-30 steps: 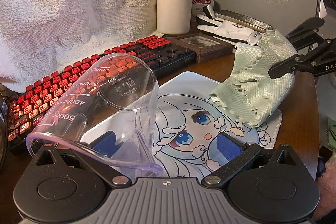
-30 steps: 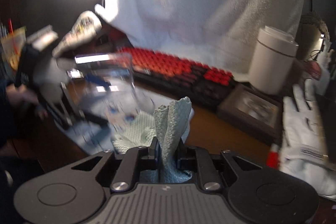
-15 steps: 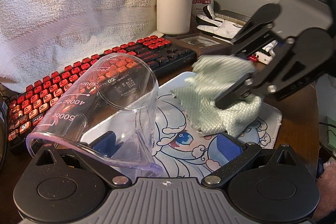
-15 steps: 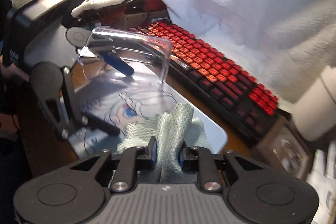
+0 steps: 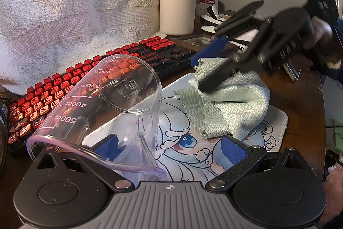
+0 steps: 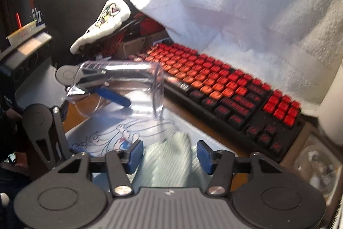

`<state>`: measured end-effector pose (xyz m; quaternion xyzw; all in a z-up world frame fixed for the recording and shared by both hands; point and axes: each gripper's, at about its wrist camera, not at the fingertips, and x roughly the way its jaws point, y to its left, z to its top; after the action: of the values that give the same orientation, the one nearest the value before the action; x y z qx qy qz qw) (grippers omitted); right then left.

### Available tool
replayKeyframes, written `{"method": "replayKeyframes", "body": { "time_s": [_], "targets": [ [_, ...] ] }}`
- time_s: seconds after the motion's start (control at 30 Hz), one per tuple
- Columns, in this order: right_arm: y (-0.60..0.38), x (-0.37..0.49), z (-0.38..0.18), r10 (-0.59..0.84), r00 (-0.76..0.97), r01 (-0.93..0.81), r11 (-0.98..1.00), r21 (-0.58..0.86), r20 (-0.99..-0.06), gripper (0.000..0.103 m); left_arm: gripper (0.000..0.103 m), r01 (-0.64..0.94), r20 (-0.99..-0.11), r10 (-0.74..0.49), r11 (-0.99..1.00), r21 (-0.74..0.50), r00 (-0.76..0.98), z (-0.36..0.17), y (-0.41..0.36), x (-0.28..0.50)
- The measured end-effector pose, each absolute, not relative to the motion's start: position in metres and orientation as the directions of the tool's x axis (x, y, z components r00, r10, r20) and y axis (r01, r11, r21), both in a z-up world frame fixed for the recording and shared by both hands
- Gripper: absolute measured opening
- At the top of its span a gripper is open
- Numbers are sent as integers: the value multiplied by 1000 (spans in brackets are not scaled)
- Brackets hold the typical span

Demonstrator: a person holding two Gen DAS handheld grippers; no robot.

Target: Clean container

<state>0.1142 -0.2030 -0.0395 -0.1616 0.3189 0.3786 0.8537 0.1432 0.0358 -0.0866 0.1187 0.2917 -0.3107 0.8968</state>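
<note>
- My right gripper point(image 6: 168, 152) has just been opening its jaws; the green cloth point(image 5: 231, 108) slumps between them onto the mouse mat point(image 5: 278, 119), I judge it released.
- My left gripper point(image 5: 169, 148) stands wide, one finger point(image 5: 107, 144) inside the clear measuring cup point(image 5: 103, 100), apparently propping it for wiping.
- The cup lies tilted above the mat, long axis running away from me, base toward the red keyboard point(image 5: 90, 70), mouth toward my left gripper.

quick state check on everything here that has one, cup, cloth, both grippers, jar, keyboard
measuring cup: tipped over on its side, empty
left gripper: one finger inside the cup; whether it clamps the wall is unclear
green cloth: crumpled on the mouse mat
right gripper: jaws just opening, apart, cloth between them, not pinched
white jar: upright, lid on
keyboard: keys lit red
</note>
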Motion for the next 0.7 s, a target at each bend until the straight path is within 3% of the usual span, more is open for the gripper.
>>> {"method": "replayKeyframes", "body": {
  "time_s": [0.33, 0.5, 0.7],
  "targets": [
    [-234, 95, 1, 531, 562, -743, 661, -104, -635, 54, 103, 627, -597, -488, 779, 32, 637, -87, 36, 144],
    [-242, 54, -14, 508, 548, -764, 627, -151, -665, 54, 103, 627, -597, -488, 779, 32, 637, -87, 36, 145],
    [-233, 19, -31, 529, 578, -777, 589, -222, -622, 54, 103, 627, -597, -488, 779, 32, 637, -87, 36, 144]
  ]
}}
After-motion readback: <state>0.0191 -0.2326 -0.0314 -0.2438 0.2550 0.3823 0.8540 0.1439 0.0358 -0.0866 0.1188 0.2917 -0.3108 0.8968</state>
